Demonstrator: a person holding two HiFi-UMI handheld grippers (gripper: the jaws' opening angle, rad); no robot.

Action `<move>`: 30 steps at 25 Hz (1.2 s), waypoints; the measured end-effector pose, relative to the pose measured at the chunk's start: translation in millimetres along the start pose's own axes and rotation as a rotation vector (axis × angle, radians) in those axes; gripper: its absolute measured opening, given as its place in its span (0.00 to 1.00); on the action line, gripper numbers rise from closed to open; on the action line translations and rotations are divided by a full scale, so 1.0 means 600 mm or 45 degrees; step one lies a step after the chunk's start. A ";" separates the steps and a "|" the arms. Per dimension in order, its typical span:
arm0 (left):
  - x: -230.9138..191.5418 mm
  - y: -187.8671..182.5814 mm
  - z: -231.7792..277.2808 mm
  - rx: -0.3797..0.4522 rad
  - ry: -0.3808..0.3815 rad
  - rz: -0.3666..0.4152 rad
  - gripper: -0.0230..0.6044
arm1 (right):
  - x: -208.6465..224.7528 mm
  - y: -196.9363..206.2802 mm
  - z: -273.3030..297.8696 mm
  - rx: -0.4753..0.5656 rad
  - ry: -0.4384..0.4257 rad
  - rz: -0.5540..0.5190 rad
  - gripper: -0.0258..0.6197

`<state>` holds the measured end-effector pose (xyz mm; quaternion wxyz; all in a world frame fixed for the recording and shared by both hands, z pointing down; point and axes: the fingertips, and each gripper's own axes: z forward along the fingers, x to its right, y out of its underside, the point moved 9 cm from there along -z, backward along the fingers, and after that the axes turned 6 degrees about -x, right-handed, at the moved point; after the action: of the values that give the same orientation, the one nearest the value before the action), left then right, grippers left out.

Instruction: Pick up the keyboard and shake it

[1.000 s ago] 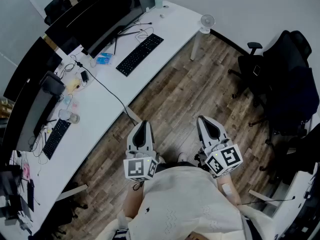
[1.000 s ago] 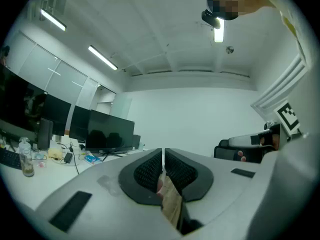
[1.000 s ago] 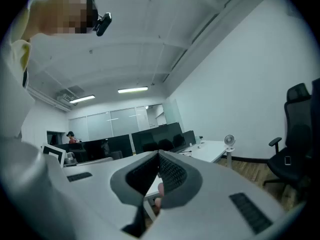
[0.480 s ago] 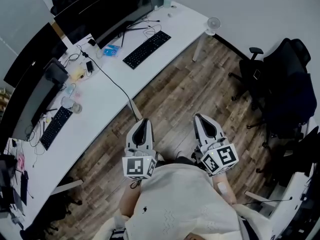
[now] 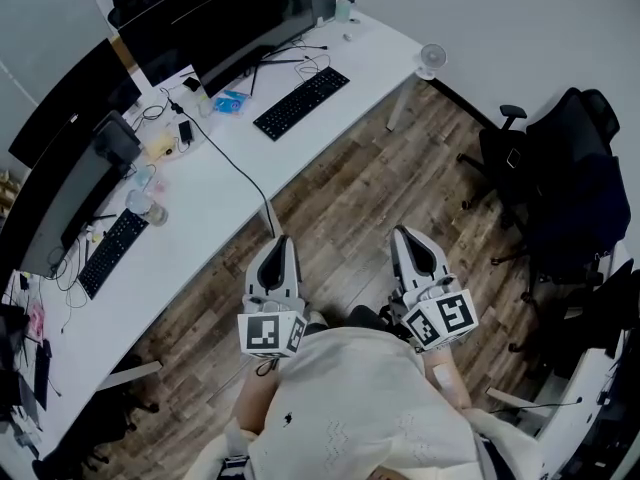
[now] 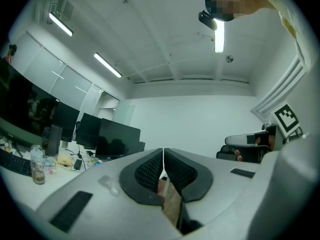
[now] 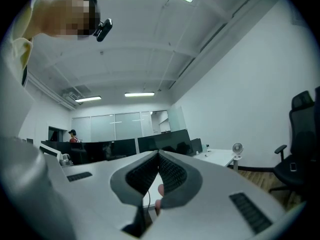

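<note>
A black keyboard (image 5: 302, 103) lies on the long white desk (image 5: 220, 193), in front of a dark monitor (image 5: 240, 23) at the far end. A second black keyboard (image 5: 110, 253) lies nearer, at the left, and shows again at the left edge of the left gripper view as the near keyboard (image 6: 11, 162). My left gripper (image 5: 278, 242) and right gripper (image 5: 405, 234) are held level over the wooden floor, well short of the desk. In the gripper views the left gripper (image 6: 163, 156) and the right gripper (image 7: 158, 156) both have their jaws shut with nothing between them.
Several monitors (image 5: 70, 183) line the desk's back edge. Cables, a clear bottle (image 5: 143, 208) and small items lie between the keyboards. A small fan (image 5: 432, 58) stands on the desk's far corner. Black office chairs (image 5: 565, 168) stand at the right.
The desk and the far keyboard have shifted right and down in the head view, so I have moved nearer. Both grippers stay shut in front of me.
</note>
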<state>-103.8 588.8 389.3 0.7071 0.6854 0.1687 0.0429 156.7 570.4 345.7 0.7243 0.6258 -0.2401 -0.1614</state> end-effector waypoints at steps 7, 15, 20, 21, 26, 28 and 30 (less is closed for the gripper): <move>-0.018 0.000 0.000 -0.021 0.009 0.036 0.07 | 0.009 -0.008 -0.002 0.017 0.052 0.052 0.04; -0.030 -0.005 0.046 -0.025 0.013 0.043 0.07 | 0.035 -0.004 0.037 -0.015 0.001 0.057 0.04; -0.019 0.000 0.102 -0.027 -0.032 0.071 0.07 | 0.086 -0.006 0.080 -0.019 -0.025 0.060 0.04; -0.018 0.001 0.115 -0.030 -0.040 0.078 0.07 | 0.098 -0.008 0.090 -0.020 -0.027 0.061 0.04; -0.015 -0.002 0.200 -0.034 -0.089 0.094 0.07 | 0.173 -0.031 0.149 -0.022 -0.043 0.052 0.04; -0.010 -0.005 0.237 -0.030 -0.111 0.081 0.07 | 0.208 -0.040 0.170 -0.024 -0.052 0.051 0.04; -0.003 -0.010 0.271 -0.019 -0.127 0.082 0.07 | 0.242 -0.051 0.191 -0.025 -0.062 0.051 0.04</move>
<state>-58.3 432.4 384.5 0.7180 0.6864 0.1108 0.0329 216.8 392.8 348.2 0.7274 0.6097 -0.2686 -0.1646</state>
